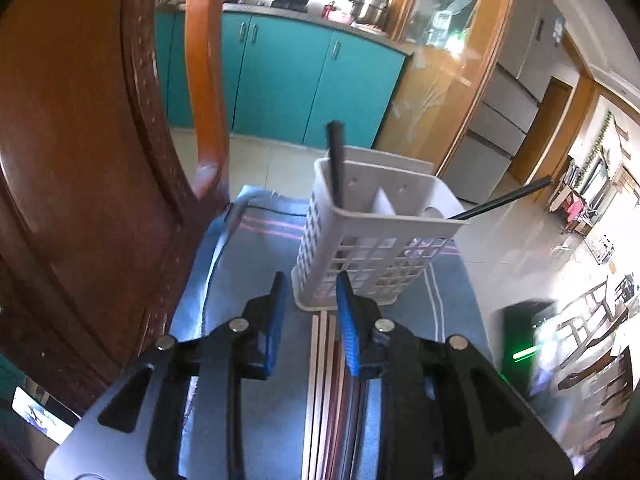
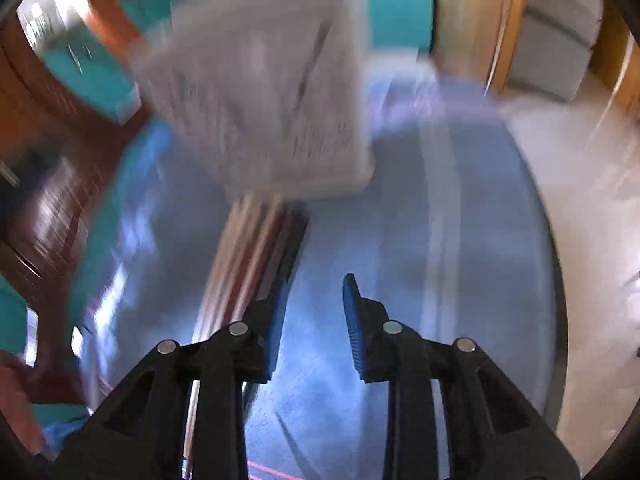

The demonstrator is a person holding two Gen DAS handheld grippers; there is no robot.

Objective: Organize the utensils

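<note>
My left tongs (image 1: 310,292) stand slightly apart, gripping nothing, above the chopstick bundle (image 1: 326,380) at frame centre. The white caddy (image 1: 360,240) stands just beyond, upright on the blue cloth (image 1: 248,280), holding two black chopsticks (image 1: 337,164). My right tongs (image 2: 316,292) likewise gape empty over bare cloth right of the bundle; that view is blurred.

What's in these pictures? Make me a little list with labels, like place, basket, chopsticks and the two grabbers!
place: blue striped cloth on a seat
basket: white slotted utensil holder, upright on the cloth
in basket: two black chopsticks, one per side
on cloth: row of loose chopsticks in front of the basket
left gripper: fingers apart, nothing between them, above the loose chopsticks
right gripper: fingers apart, empty, picture blurred
</note>
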